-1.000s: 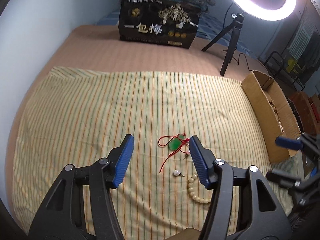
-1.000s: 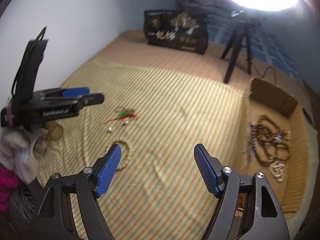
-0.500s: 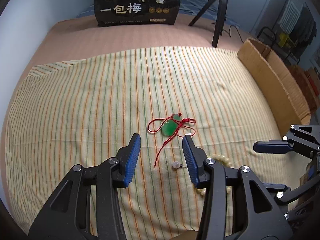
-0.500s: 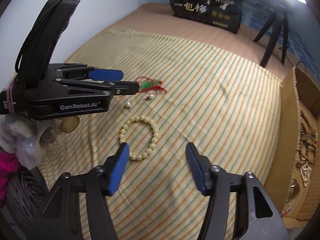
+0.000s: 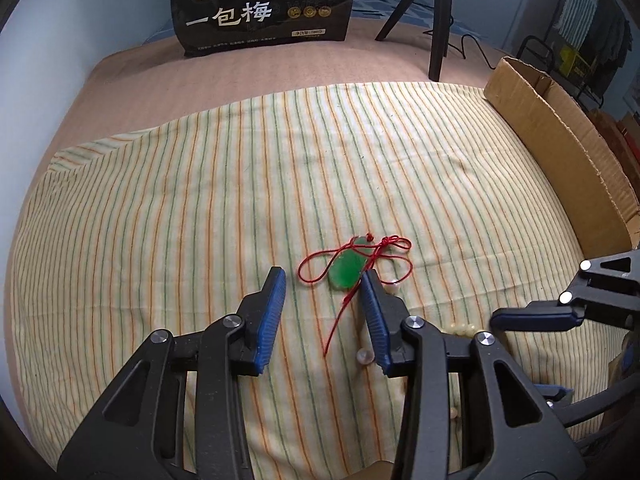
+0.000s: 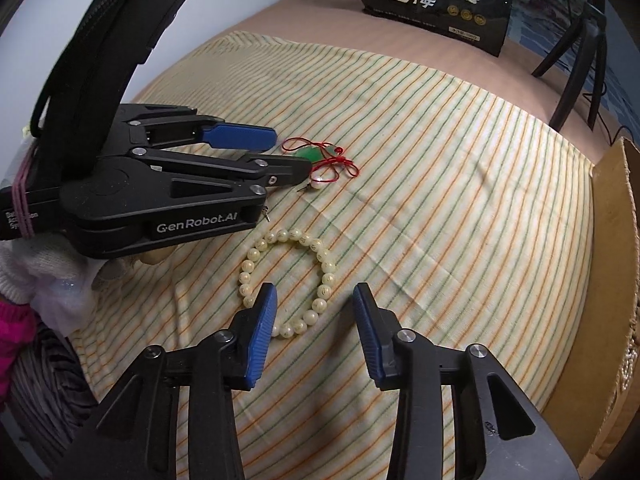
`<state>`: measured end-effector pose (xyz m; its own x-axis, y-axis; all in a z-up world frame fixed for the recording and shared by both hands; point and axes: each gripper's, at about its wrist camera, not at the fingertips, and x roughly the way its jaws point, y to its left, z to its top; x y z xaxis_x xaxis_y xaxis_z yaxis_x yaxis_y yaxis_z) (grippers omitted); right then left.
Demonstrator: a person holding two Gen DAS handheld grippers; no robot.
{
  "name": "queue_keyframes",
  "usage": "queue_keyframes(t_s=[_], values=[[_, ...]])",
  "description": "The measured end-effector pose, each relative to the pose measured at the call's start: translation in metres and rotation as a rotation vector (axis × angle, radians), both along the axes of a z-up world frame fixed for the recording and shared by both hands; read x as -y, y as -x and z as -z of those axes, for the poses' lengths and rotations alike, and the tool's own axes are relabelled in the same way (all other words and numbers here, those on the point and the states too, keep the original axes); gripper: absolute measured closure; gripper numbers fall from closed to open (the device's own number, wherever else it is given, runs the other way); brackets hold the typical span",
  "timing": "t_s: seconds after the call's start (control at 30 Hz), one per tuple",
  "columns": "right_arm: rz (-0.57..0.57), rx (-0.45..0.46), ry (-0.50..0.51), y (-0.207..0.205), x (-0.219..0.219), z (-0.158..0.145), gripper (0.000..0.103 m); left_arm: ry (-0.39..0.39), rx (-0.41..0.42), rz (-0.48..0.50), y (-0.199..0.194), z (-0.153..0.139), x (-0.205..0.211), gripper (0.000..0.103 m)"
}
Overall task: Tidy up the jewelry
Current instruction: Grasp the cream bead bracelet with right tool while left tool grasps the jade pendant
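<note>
The left gripper [image 5: 323, 278] has just been closing; nothing is held, and the green pendant [image 5: 346, 271] on its red cord lies just ahead on the striped cloth [image 5: 200, 208]. The right gripper [image 6: 314, 294], also just closing and empty, hovers over the cream bead bracelet [image 6: 320, 256].
</note>
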<state>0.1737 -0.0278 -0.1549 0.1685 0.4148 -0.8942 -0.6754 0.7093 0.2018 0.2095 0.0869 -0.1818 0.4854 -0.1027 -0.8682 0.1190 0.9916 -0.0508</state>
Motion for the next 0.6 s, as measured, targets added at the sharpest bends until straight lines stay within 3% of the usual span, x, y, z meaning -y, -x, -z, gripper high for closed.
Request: queue_keyframes(t_s=[0.13, 0.43, 0.6], values=[[-0.004, 0.005, 0.003, -0.004, -0.006, 0.002, 0.068, -0.011, 0.008, 0.01, -0.006, 0.001, 0.005, 0.064], [-0.004, 0.014, 0.013, -0.008, -0.005, 0.006, 0.076, 0.002, 0.019, -0.009, -0.02, 0.003, 0.005, 0.086], [-0.015, 0.056, 0.047, -0.007, -0.01, 0.007, 0.086, 0.018, 0.021, -0.013, -0.02, 0.003, 0.003, 0.087]])
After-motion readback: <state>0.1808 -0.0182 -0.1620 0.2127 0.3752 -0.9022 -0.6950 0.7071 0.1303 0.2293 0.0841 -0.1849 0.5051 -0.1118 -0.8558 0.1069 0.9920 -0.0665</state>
